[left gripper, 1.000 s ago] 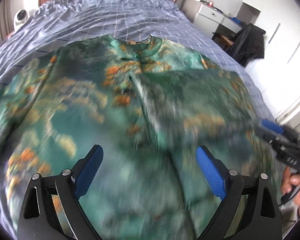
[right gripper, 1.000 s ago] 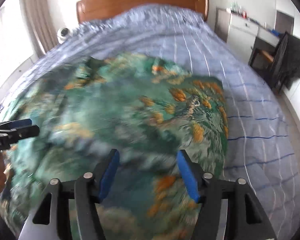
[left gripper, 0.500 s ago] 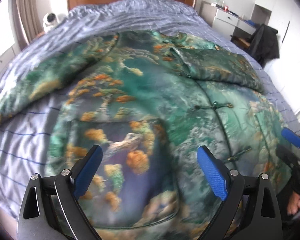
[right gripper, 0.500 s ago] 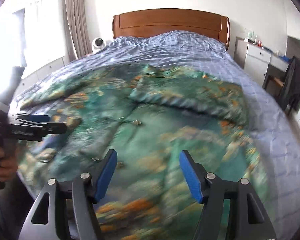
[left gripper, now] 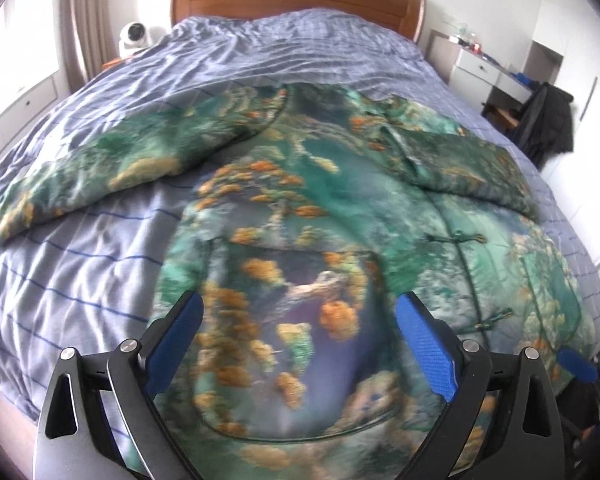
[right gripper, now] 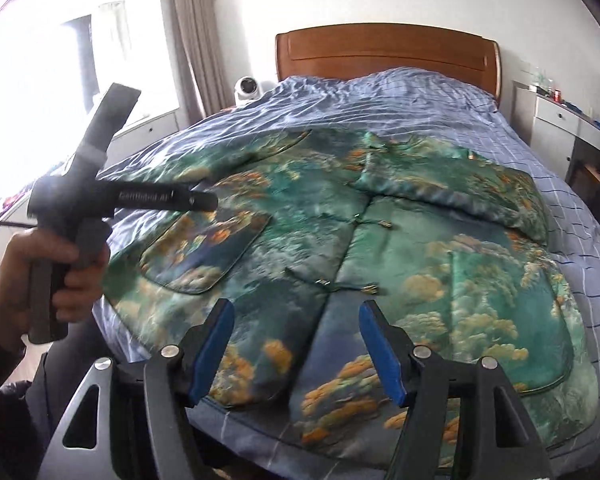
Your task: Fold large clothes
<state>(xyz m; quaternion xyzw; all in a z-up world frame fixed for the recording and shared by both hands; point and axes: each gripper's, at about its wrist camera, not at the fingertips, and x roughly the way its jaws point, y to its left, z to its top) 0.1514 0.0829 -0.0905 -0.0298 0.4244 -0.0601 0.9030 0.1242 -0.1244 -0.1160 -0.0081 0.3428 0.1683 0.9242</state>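
A large green padded jacket (left gripper: pixel 340 208) with orange and cloud print lies front up on the bed, collar toward the headboard; it also shows in the right wrist view (right gripper: pixel 400 248). Its right sleeve (right gripper: pixel 460 196) is folded across the chest. Its left sleeve (left gripper: pixel 100 164) lies spread out to the left. My left gripper (left gripper: pixel 298 340) is open and empty above the jacket's lower left pocket. My right gripper (right gripper: pixel 296 348) is open and empty above the hem at the centre opening. The left gripper also shows in the right wrist view (right gripper: pixel 204 200), held in a hand.
The bed has a blue checked cover (left gripper: pixel 80 264) and a wooden headboard (right gripper: pixel 384 56). A small white camera (left gripper: pixel 134 36) stands left of the headboard. A white dresser (left gripper: pixel 484 68) and a chair with dark clothes (left gripper: pixel 548 124) stand at the right.
Both grippers have pulled back toward the foot of the bed and risen, so more of the jacket and room shows. Both stay open and empty. The jacket has not moved.
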